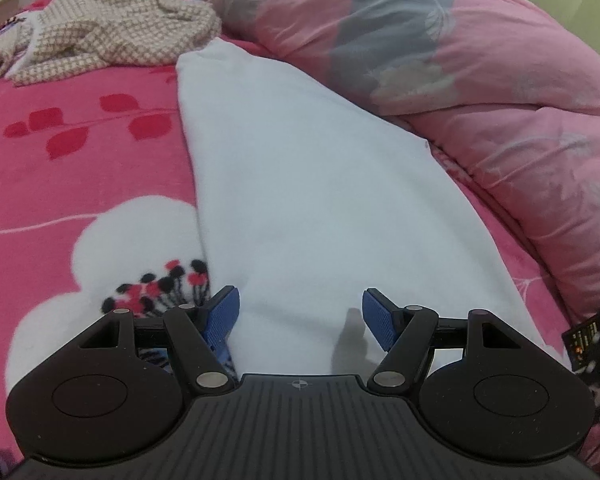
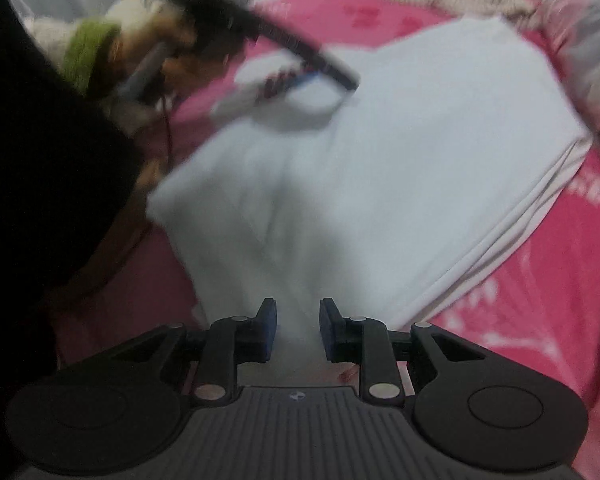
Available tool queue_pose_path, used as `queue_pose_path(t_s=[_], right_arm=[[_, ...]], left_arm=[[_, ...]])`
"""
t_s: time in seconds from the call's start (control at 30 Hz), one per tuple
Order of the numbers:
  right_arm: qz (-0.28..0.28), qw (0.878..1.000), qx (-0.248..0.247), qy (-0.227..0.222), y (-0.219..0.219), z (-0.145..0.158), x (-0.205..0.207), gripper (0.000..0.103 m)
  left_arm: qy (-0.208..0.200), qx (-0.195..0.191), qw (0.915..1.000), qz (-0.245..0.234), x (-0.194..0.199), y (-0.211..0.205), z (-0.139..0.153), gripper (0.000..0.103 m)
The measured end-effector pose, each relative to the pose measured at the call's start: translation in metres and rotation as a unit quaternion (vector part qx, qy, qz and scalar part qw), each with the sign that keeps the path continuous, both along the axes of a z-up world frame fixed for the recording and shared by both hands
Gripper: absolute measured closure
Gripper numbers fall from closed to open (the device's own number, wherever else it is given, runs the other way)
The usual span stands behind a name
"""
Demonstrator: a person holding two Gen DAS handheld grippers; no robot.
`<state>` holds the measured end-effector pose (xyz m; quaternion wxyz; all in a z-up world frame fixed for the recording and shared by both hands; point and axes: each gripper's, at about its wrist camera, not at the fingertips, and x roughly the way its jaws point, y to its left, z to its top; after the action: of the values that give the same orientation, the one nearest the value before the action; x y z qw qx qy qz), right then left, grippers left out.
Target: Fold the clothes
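At the bottom of the left wrist view, the left gripper (image 1: 300,312) is hovering with its blue pads (image 1: 220,316) spread wide and nothing between them, poised over the near end of the white garment (image 1: 300,184), probably ready to pin or pinch an edge for the next fold. In the right wrist view, the right gripper (image 2: 298,330) is sitting low in the frame with its jaws only narrowly apart; white cloth is showing in the gap, but blur is making it impossible to tell whether the pads are pressing on it. The white garment is lying lengthwise across the middle of both views, already doubled, its layered edges showing toward the right of the right wrist view, so the folding seems partly done. It is resting on the pink floral blanket (image 1: 80,168), which is serving as the flat work surface. Farther up, a pink quilt (image 1: 480,80) is bunched at the upper right, and a checked garment (image 1: 112,36) is waiting, crumpled, at the upper left.
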<state>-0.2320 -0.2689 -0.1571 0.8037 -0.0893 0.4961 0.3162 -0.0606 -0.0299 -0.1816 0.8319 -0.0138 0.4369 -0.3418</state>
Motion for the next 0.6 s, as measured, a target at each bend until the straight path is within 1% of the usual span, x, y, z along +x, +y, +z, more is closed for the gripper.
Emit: queue_pose_path(t_s=[0.07,0.1,0.17,0.2,0.23,0.27,0.3,0.33,0.37,0.4,0.43,0.47,0.53,0.6], right_arm=[[-0.017,0.999,0.020,-0.023,0.004,0.000,0.006,0.076],[-0.014,0.999,0.022,-0.025,0.010,-0.006,0.007,0.077],[0.010,1.000,0.020,-0.005,0.027,-0.024,0.002,0.076],[0.023,1.000,0.019,0.005,0.035,-0.033,-0.001,0.067],[0.038,0.999,0.021,0.012,0.039,-0.034,0.000,0.061],[0.056,0.998,0.027,0.013,0.037,-0.027,0.004,0.060],[0.075,0.997,0.033,0.015,0.034,-0.020,0.009,0.064],[0.093,0.995,0.039,0.017,0.032,-0.013,0.013,0.064],[0.087,0.995,0.047,0.014,0.025,-0.007,0.024,0.062],[0.047,0.997,0.054,0.002,0.010,-0.001,0.042,0.060],[-0.006,0.998,0.055,-0.011,-0.007,0.003,0.064,0.057],[-0.065,0.996,0.056,-0.023,-0.026,0.005,0.087,0.054],[-0.174,0.982,0.064,-0.042,-0.062,0.008,0.130,0.054],[-0.253,0.963,0.085,-0.046,-0.093,0.003,0.161,0.049]], left_arm=[[0.009,-0.007,0.9999,0.013,0.001,0.004,-0.002,0.034],[0.015,-0.007,0.9997,0.019,0.002,0.006,-0.004,0.034],[0.028,-0.005,0.9991,0.032,0.004,0.008,-0.009,0.034],[0.034,-0.001,0.9988,0.036,0.005,0.009,-0.011,0.034],[0.039,0.001,0.9985,0.039,0.007,0.009,-0.011,0.034],[0.043,-0.006,0.9981,0.043,0.012,0.011,-0.008,0.034],[0.048,-0.013,0.9977,0.046,0.017,0.013,-0.005,0.034],[0.052,-0.020,0.9972,0.050,0.021,0.014,-0.003,0.034],[0.054,-0.026,0.9968,0.054,0.027,0.015,0.000,0.034],[0.051,-0.032,0.9966,0.056,0.035,0.014,0.004,0.034],[0.049,-0.037,0.9965,0.058,0.045,0.012,0.007,0.034],[0.051,-0.039,0.9962,0.058,0.056,0.008,0.008,0.034],[0.055,-0.043,0.9958,0.060,0.078,0.001,0.008,0.034],[0.051,-0.035,0.9958,0.067,0.102,-0.007,0.004,0.034]])
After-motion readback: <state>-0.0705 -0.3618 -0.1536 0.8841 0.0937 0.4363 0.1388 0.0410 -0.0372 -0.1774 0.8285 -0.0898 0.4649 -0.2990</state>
